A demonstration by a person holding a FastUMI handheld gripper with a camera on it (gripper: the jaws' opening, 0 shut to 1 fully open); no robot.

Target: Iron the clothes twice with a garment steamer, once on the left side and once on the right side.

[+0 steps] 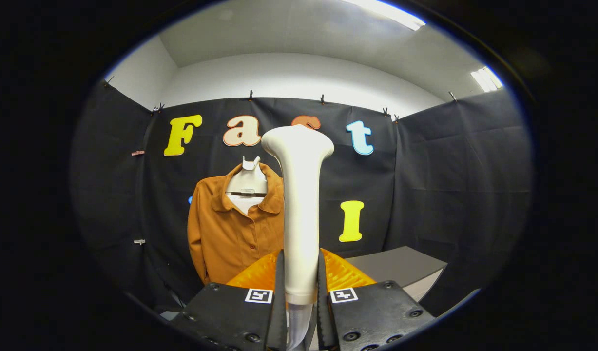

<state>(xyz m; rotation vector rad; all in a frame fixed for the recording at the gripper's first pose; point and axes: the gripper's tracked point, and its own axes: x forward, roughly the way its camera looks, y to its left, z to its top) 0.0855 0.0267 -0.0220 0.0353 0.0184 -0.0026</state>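
— White garment steamer (pixel 299 214) stands upright, clamped between both fingers of the gripper (pixel 300 282)?
— Confirmed, both fingers press its handle. Orange shirt (pixel 230 234) hangs on a hanger (pixel 248 183) beyond, against the black cloth wall, grey table (pixel 401 265) alongside.

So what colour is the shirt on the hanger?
Burnt orange, plain; the gripper view shows the shirt beyond the claw, which grips the steamer.

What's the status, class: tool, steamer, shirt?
Tool shut on steamer, upright. Shirt hanging beyond, apart from steamer head. Nothing between.
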